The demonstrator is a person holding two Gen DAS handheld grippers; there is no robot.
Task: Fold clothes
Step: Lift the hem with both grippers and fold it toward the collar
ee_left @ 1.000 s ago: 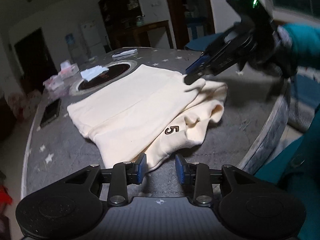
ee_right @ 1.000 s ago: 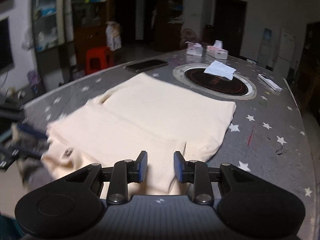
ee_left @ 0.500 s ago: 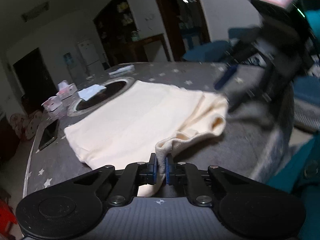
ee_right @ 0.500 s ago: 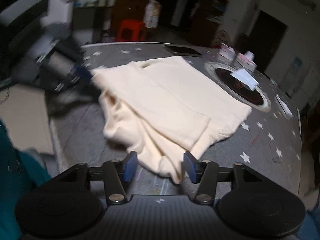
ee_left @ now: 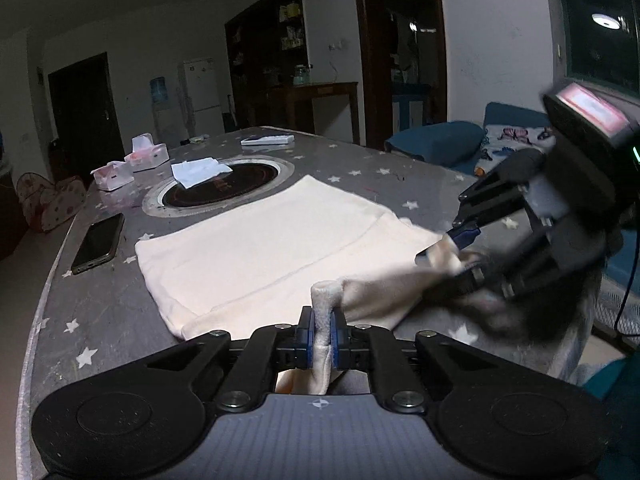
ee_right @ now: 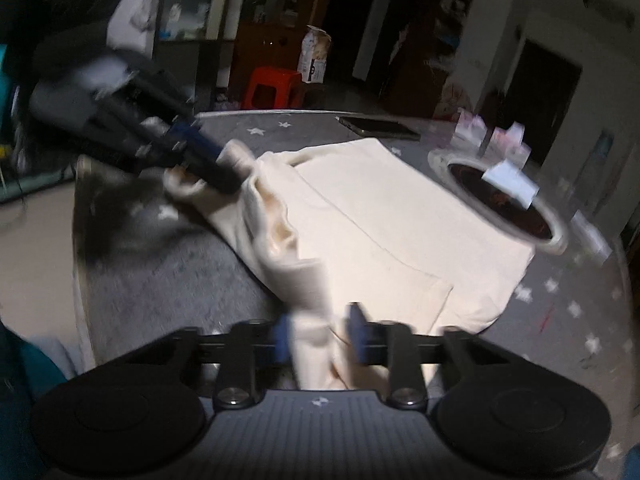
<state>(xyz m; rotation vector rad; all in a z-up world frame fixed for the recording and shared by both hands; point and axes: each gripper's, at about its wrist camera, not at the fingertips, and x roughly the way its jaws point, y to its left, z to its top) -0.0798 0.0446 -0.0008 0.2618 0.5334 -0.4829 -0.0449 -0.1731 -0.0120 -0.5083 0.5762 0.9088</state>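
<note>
1. Fabric fills the left gripper (ee_left: 321,343): its blue-padded jaws are pressed narrowly together on a bunched fold of the cream, soft knit garment (ee_left: 260,248), which pokes up above the pads as a rolled nub.
2. The right gripper (ee_right: 320,338) has a fold of the same cloth between its blue pads; the jaws stand partly apart, and blur hides whether they actually pinch it.
3. In the left wrist view, the right gripper's tips meet the garment's near right corner.
4. Most of the garment lies flat and smooth on the grey, star-printed round table (ee_left: 100,312), with a straight seam line across it.
5. Beside its left edge rests a dark, glossy rectangular phone (ee_left: 98,242).
6. Farther off sit a black circular inset hotplate (ee_left: 224,188), a crumpled white paper sheet (ee_left: 200,171), and two pink-and-white tissue boxes (ee_left: 130,162).
</note>
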